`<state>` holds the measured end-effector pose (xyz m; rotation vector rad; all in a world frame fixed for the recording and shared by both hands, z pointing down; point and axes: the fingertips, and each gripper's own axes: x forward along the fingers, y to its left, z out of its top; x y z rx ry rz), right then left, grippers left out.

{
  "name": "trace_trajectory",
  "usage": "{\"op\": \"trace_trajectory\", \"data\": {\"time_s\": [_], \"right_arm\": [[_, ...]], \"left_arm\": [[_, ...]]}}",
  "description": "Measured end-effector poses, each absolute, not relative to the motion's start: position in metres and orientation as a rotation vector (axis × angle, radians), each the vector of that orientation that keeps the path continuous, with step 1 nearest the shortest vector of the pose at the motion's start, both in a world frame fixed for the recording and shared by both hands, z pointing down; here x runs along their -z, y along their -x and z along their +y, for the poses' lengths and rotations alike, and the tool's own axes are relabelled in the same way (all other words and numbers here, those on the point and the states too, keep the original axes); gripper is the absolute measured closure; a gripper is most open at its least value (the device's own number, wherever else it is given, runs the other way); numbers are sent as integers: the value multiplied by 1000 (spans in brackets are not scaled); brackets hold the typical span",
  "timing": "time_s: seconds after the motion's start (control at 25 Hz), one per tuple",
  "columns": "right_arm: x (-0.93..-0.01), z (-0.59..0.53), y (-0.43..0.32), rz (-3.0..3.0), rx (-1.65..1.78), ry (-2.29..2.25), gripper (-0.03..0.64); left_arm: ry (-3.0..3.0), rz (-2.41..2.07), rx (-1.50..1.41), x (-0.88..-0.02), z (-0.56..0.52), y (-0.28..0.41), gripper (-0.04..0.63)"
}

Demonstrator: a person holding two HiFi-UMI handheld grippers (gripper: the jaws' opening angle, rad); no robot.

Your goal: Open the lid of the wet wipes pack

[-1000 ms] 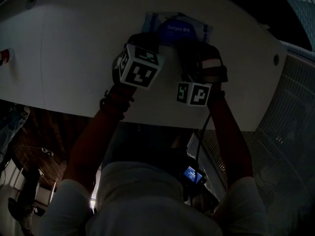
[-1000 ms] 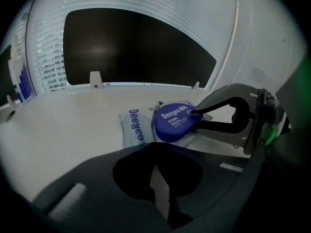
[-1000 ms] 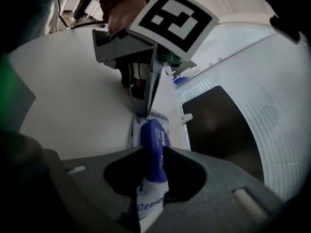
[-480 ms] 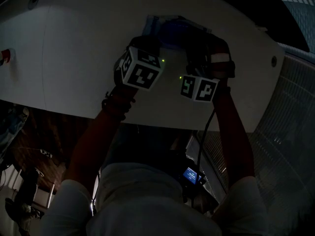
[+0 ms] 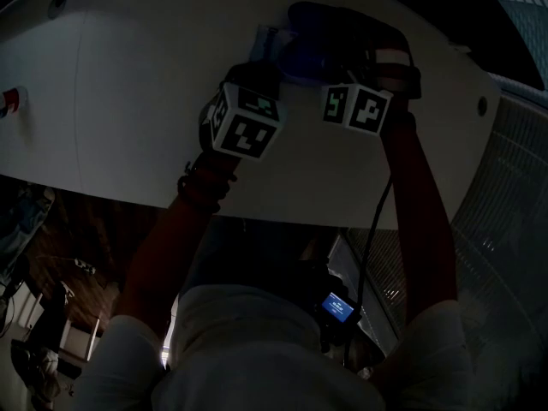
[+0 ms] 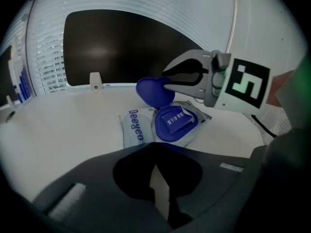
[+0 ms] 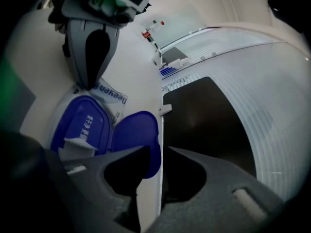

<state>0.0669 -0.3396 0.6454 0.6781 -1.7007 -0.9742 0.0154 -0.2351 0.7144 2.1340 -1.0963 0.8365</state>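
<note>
— How is the grip?

— The right gripper point(image 7: 154, 161) has its fingers clenched on the edge of the round blue plastic lid point(image 7: 138, 130). The lid stands up off the pale soft wet wipes pack point(image 6: 132, 130), which lies flat on the white bench point(image 6: 63, 125).

— And to finish it well?

— I'd swing the lid back about its hinge, gently, so the pack doesn't slide. The left gripper point(image 6: 156, 178), fingers pressed together and empty, sits just near of the pack; I cannot tell whether it touches. The right arm point(image 5: 415, 187) reaches out to the far side.

White table point(image 5: 128, 101); red-capped object point(image 5: 7, 99) at left edge.
</note>
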Motion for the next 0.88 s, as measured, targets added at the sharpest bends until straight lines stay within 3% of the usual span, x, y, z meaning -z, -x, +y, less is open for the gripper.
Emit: {"op": "trace_trajectory", "data": {"time_s": [0.24, 0.48, 0.88], "right_arm": [[-672, -360, -68, -1694, 930, -613, 536], [-694, -367, -69, -1735, 889, -596, 591], [-639, -343, -75, -1897, 761, -809, 584]], "left_arm": [[-2130, -1093, -832, -715, -235, -15, 592], [-2130, -1103, -828, -715, -237, -14, 592], [-2125, -1139, -816, -707, -231, -6, 592]]}}
